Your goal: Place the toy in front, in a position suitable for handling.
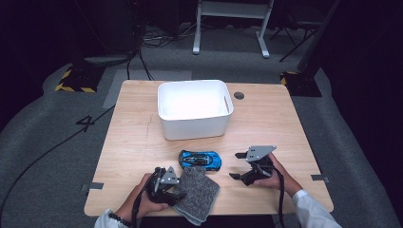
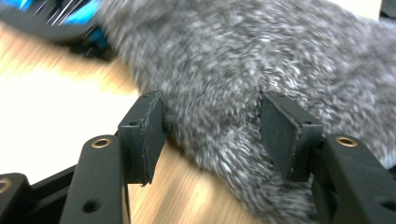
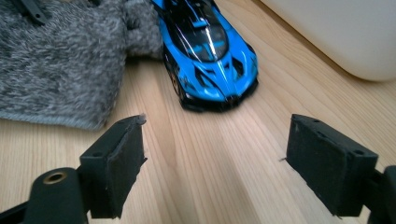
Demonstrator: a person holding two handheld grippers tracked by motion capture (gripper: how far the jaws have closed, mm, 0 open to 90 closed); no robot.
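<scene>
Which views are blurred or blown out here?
Left gripper view: motion blur smears the fuzzy grey cloth and the wooden tabletop. Right gripper view: sharp on the glossy blue toy car. High view: the white plastic bin is overexposed inside, surroundings dark.

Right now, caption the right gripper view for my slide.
Open right gripper faces blue toy car beside grey fuzzy cloth.

Left claw point(image 1: 177, 190) jaws half-spread; right claw point(image 1: 240, 166) jaws wide apart.

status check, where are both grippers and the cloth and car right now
Left hand-held gripper shut on grey cloth. Right hand-held gripper open, nothing between jaws, aimed at blue car. Cloth touches car's far end; white bin behind.
</scene>
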